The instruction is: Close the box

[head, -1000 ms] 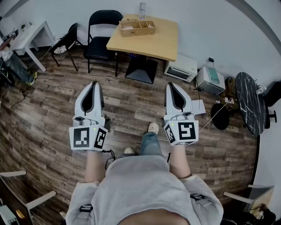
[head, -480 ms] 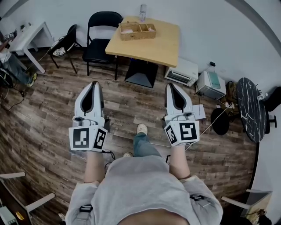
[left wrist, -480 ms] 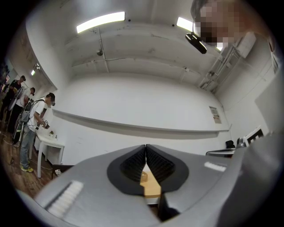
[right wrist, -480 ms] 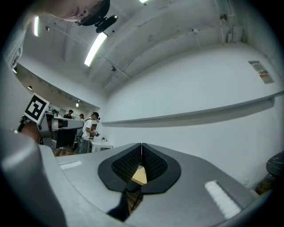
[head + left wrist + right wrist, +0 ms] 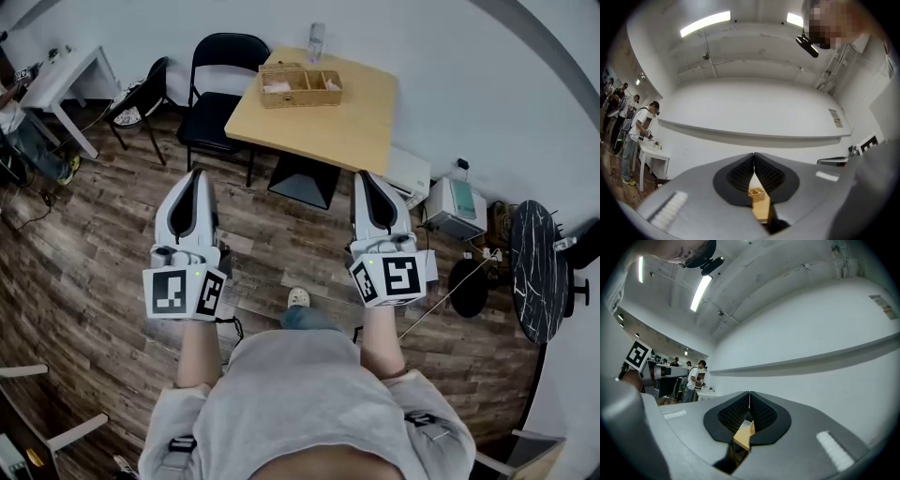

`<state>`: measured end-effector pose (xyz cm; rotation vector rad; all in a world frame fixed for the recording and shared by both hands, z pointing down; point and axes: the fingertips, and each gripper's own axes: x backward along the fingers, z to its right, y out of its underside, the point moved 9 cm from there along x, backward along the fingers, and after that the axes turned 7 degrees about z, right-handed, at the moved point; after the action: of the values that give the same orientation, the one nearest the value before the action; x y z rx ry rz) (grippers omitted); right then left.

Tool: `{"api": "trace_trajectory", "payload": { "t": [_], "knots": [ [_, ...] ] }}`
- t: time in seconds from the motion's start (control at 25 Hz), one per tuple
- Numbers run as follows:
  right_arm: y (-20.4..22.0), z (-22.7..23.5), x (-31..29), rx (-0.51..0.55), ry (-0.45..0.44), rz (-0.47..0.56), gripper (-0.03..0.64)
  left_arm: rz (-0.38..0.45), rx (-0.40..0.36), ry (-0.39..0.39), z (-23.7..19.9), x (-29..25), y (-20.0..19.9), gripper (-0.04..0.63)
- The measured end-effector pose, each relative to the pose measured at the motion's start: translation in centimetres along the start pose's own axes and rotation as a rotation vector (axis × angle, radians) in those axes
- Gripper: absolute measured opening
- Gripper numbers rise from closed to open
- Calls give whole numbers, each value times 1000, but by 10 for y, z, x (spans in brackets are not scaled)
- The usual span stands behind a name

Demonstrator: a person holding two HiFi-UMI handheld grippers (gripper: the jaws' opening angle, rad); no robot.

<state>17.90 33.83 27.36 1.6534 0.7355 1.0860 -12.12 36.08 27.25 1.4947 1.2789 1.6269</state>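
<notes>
The box (image 5: pixel 300 86) sits near the table's (image 5: pixel 347 127) far left corner, close to the far edge. A bottle (image 5: pixel 317 42) stands just behind it. It is a woven box with dividers and looks open on top. From here I cannot make out a lid or flap.

Both grippers are well short of it, held out over the floor on the table's near side. The left gripper (image 5: pixel 197 178) has its jaws pressed together with nothing between them. In its own view the box shows only far off through the gap below the tips. The right gripper (image 5: pixel 366 178) is likewise closed and empty, and the table's edge shows beyond it.

The step in hand seems to be the approach, and closing has not begun. To do it well:
- Come up square to the table's near edge, clear of the chair (image 5: pixel 220 80) at its left side.
- Part the jaws before reaching.
- Find the lid first.
- Probably steady the box's wall with one gripper while the other brings the lid over, since a light woven box may slide towards the bottle.
</notes>
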Motion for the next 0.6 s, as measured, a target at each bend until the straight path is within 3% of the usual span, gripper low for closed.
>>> {"api": "trace_trajectory", "payload": {
  "t": [0.6],
  "knots": [
    [27,72,-84,-19,-86,26,6,18,-40,-61,12,-91,31,60]
  ]
}}
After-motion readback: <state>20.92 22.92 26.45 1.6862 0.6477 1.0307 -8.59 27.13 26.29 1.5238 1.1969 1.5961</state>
